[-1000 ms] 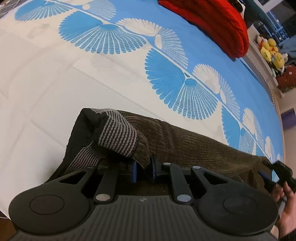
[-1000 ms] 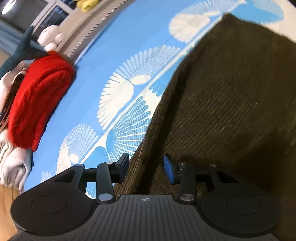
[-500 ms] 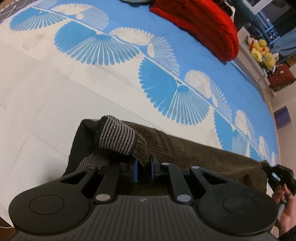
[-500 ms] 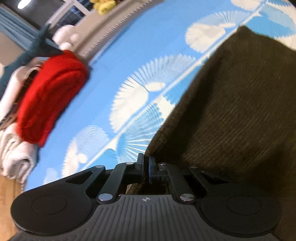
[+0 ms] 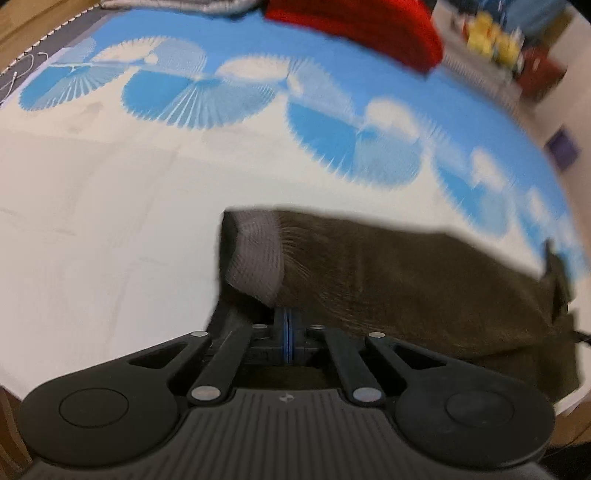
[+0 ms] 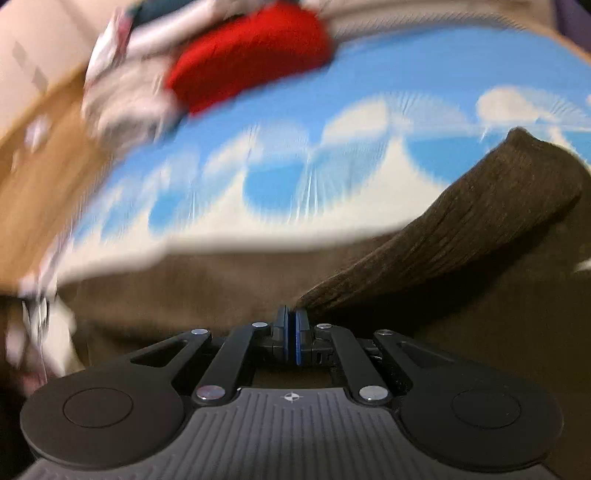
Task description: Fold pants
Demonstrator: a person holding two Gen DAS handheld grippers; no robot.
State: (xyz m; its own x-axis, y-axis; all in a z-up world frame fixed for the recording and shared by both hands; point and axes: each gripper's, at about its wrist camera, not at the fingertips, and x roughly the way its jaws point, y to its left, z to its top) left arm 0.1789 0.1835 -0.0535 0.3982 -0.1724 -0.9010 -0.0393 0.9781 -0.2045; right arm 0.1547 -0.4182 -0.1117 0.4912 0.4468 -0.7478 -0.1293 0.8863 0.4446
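Note:
Dark brown corduroy pants (image 5: 388, 280) lie on a bed with a blue and white fan-patterned cover (image 5: 110, 206). My left gripper (image 5: 287, 325) is shut on the pants beside the grey striped waistband (image 5: 258, 254), holding that end lifted. My right gripper (image 6: 293, 321) is shut on the other end of the pants (image 6: 461, 221), where a fold of cloth rises to the right. Both views are blurred by motion.
A folded red knit garment (image 5: 354, 26) lies at the far side of the bed, also in the right wrist view (image 6: 251, 55), with pale clothes (image 6: 129, 96) beside it. Yellow plush toys (image 5: 495, 40) sit beyond the bed. Wood floor (image 6: 44, 173) borders the bed.
My right gripper has closed on the pants, and both grippers have lifted and swung the cloth. The left gripper's jaws have tightened on the waistband end. The views have shifted fast.

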